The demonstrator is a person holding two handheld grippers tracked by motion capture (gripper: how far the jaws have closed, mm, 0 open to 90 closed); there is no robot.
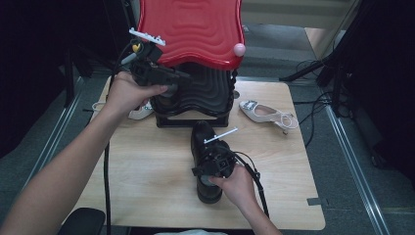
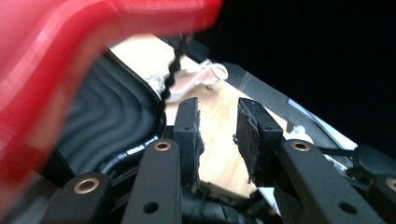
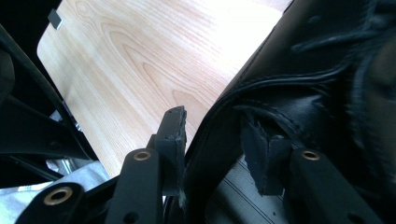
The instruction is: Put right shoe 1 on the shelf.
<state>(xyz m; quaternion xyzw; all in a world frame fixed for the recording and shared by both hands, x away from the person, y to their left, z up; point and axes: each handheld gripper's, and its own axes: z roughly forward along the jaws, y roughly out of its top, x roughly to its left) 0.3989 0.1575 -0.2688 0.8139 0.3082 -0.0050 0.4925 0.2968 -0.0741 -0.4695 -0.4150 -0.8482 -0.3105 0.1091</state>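
A black leather shoe (image 1: pixel 204 142) lies near the middle of the wooden table (image 1: pixel 147 171), toe toward the back. My right gripper (image 1: pixel 208 169) is shut on it: in the right gripper view one jaw sits outside the shoe's collar (image 3: pixel 224 107) and the other inside. My left gripper (image 1: pixel 175 81) is held up at the back left, against the front of a black ribbed box (image 1: pixel 208 93) under its raised red lid (image 1: pixel 191 29). In the left gripper view this gripper (image 2: pixel 217 105) is open with nothing between its jaws.
A white heeled shoe (image 1: pixel 266 113) lies at the table's back right, and appears as a shoe (image 2: pixel 198 77) in the left gripper view. Another pale shoe (image 1: pixel 141 111) lies partly behind the left hand. Cables trail from both grippers. Dark stands flank the table.
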